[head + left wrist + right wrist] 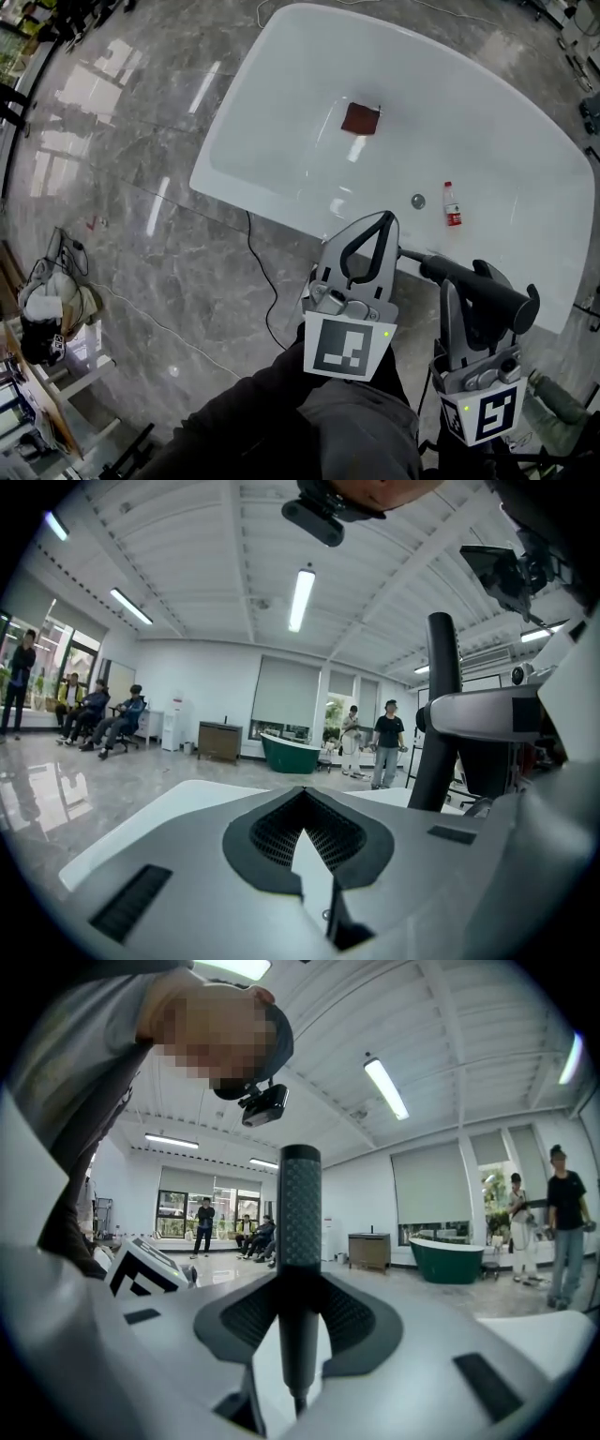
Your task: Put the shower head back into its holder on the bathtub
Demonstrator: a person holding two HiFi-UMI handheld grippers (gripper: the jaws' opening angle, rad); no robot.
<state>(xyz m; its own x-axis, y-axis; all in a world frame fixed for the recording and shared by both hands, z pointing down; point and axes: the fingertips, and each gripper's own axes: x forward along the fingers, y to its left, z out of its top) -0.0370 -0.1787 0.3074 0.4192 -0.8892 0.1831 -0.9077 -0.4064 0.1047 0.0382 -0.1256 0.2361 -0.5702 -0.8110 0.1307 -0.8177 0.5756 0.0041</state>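
The white bathtub (281, 112) lies ahead on the grey floor. My right gripper (466, 298) is shut on the black shower head (487, 292), which lies crosswise by the tub's near rim. In the right gripper view its textured handle (299, 1232) stands upright between the jaws of the right gripper (298, 1283). My left gripper (382, 223) is shut with nothing in it, its tips over the tub's near rim, left of the shower head. In its own view the left gripper (305, 797) has the black handle (441, 714) to its right. I cannot make out the holder.
Inside the tub lie a dark red cloth (360, 119), a small bottle with a red label (453, 206) and the drain (418, 201). A black cable (267, 309) runs over the floor. Clutter (47, 309) sits at the left. Several people (384, 742) and a green tub (450, 1260) are far off.
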